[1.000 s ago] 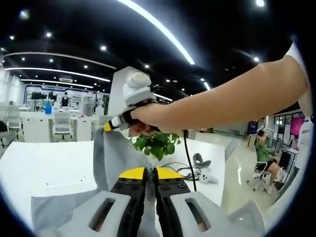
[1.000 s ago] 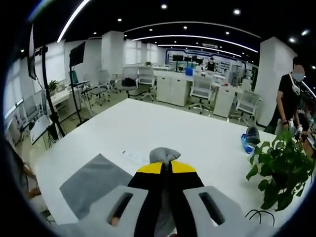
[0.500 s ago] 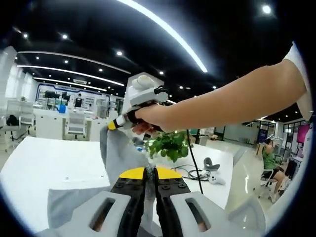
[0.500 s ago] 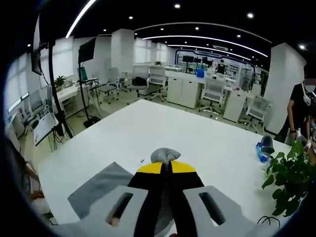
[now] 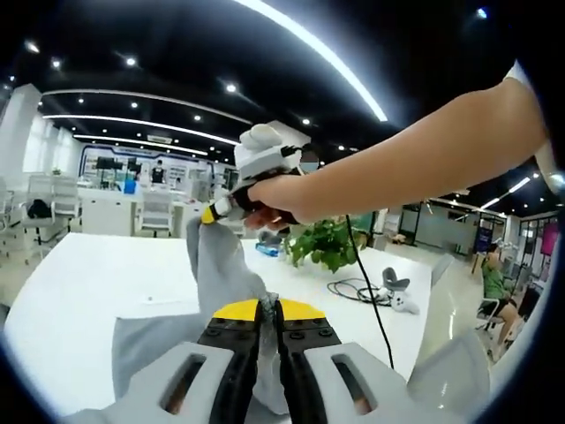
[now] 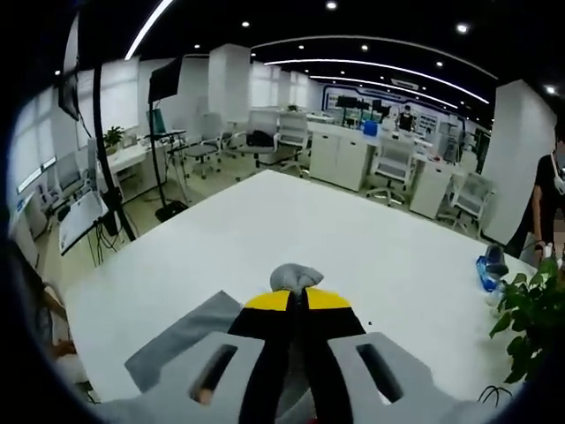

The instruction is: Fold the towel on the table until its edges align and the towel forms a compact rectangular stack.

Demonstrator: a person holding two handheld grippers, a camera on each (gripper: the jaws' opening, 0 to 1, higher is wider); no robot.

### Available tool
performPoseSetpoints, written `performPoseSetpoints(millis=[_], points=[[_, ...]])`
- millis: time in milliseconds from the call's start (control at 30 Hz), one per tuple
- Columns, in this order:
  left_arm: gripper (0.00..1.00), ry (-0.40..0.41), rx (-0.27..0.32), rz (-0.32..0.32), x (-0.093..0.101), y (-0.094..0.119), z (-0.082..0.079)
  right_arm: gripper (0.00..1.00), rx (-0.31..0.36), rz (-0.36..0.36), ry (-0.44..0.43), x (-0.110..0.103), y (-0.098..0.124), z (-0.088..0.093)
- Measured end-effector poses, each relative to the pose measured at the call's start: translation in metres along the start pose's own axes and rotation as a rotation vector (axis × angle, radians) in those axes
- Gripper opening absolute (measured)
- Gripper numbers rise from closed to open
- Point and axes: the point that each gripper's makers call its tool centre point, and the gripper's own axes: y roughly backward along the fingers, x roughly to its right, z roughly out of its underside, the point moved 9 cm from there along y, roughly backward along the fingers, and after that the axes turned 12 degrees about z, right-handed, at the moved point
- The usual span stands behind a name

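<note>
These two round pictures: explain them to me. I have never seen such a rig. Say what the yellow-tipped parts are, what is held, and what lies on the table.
A person holds a two-jawed claw in each hand, and a fisheye camera rides on each. The left gripper view looks along the left claw, shut on a grey towel. The person's hand brings the right claw into that view, lifting another part of the towel. The right gripper view looks along that right claw, shut on bunched towel. The rest of the towel lies on the white table, along with a plant, a cable and a blue item.
</note>
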Motion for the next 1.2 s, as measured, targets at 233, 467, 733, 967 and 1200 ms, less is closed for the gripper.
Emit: performPoseSetpoints(millis=[233,467,733,967,1200], points=[[0.07,0.037,-0.025,-0.057,-0.014,0.019,0.023,0.02,-0.017,-0.034,0.024,-0.031,-0.017,0.008],[0.07,0.056,-0.035,-0.085,-0.027,0.032,0.036,0.02,-0.021,-0.056,0.054,-0.054,-0.03,0.011],[0.07,0.049,-0.061,-0.122,-0.034,0.043,0.051,0.02,-0.011,-0.086,0.099,-0.075,-0.042,0.016],[0.07,0.042,-0.083,-0.163,-0.039,0.056,0.063,0.03,0.001,-0.122,0.099,-0.087,-0.056,0.023],[0.07,0.036,-0.124,-0.181,-0.049,0.063,0.078,0.03,-0.001,-0.146,0.086,-0.091,-0.082,0.027]])
